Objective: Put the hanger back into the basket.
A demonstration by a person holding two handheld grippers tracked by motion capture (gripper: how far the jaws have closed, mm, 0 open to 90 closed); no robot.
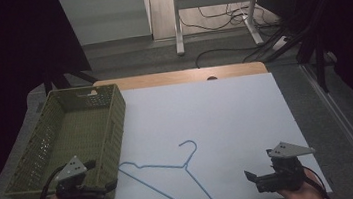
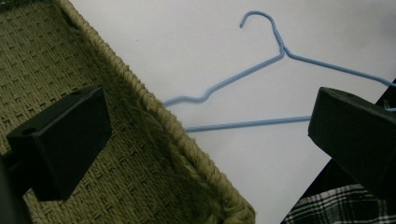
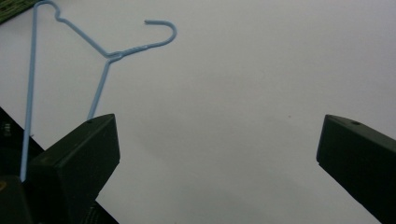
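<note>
From the high view, a blue wire hanger [image 1: 173, 173] lies flat on the white table [image 1: 227, 124] near its near edge, hook pointing to the far side, one shoulder just beside the near right corner of a green woven basket [image 1: 44, 145] that sits at the table's left. The left gripper [image 1: 105, 187] hangs at the basket's near end; the right gripper [image 1: 250, 177] hangs over the near right part of the table, well apart from the hanger.

The left gripper view adds the basket's braided rim and woven floor up close: one jaw stands over the inside of the basket [image 2: 154, 116], the other over the table beside the hanger [image 2: 243, 70], jaws spread wide with nothing between them. A strip of plaid cloth [image 2: 336, 207] shows below the table edge.

The right gripper view shows its jaws also released and empty, over bare table [image 3: 243, 116], the hanger [image 3: 107, 53] lying to the far left.
</note>
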